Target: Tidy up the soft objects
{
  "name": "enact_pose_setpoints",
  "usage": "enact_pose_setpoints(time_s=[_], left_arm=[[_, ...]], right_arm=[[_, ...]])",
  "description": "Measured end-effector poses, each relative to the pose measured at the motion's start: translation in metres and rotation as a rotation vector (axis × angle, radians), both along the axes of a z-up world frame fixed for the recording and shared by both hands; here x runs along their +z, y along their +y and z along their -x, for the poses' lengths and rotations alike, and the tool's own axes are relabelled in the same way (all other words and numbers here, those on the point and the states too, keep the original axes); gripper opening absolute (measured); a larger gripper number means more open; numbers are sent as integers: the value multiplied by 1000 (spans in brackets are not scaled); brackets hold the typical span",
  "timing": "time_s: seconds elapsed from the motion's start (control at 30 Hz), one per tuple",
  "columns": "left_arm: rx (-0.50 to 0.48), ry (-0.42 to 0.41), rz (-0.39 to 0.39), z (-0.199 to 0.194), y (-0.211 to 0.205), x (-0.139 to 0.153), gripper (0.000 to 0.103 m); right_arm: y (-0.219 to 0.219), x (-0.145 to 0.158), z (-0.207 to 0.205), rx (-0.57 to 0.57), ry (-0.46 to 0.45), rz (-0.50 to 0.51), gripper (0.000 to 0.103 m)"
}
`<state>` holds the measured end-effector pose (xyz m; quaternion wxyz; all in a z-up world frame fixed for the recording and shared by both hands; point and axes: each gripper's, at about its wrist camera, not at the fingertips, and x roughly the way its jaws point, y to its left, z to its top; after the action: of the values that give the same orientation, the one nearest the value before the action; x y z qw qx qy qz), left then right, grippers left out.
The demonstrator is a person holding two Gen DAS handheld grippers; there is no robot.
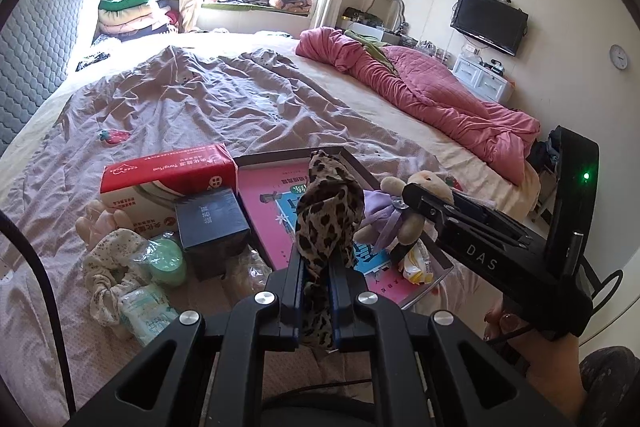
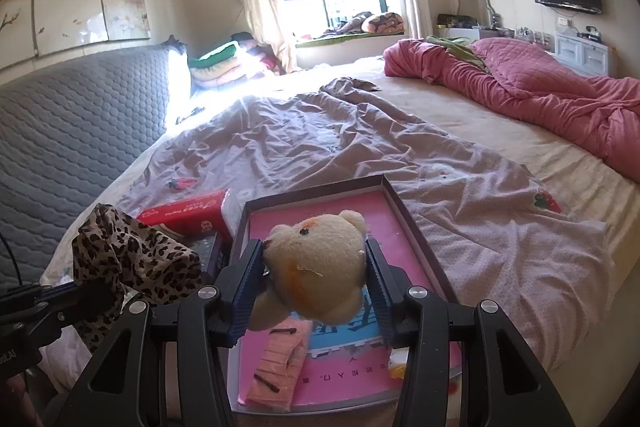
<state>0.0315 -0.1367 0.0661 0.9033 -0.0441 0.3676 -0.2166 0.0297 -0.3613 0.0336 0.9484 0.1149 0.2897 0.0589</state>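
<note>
Both grippers, left [image 1: 316, 275] and right [image 2: 316, 279], clamped.

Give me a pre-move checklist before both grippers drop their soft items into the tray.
1. Left gripper clamped on the leopard-print cloth: ok.
2. Right gripper clamped on the teddy bear by its head: ok.
3. Teddy bear over the tray: ok.
4. Leopard-print cloth over the tray: cannot tell; the left wrist view shows it before the tray, the right wrist view puts it left of the tray's rim.
5. Bare space in the tray: ok at the far end; a pink packet and a yellow wrapper lie at the near end.
6. Grippers apart from each other: ok.
</note>
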Motion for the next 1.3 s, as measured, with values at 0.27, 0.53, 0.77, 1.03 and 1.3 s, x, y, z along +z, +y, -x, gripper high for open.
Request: enact_pose_setpoints(time_s=[0.27, 0.53, 0.77, 1.03, 1.3], left_arm=[[-19, 34, -8, -5, -11, -11, 10], [-36, 90, 4, -13, -22, -28, 10], [-51, 129, 9, -20, -30, -41, 10], [-71, 204, 56, -32, -37, -62, 10], [-77, 240, 26, -42, -46, -77, 10]], right_arm=[[-11, -8, 2, -30, 21, -3, 51], [-14, -15, 2, -32, 40, -6, 51], [-16, -20, 1, -36, 52, -15, 51], [-24, -27, 0, -56, 66, -19, 51], [-26, -35, -2, -62, 82, -13, 52]])
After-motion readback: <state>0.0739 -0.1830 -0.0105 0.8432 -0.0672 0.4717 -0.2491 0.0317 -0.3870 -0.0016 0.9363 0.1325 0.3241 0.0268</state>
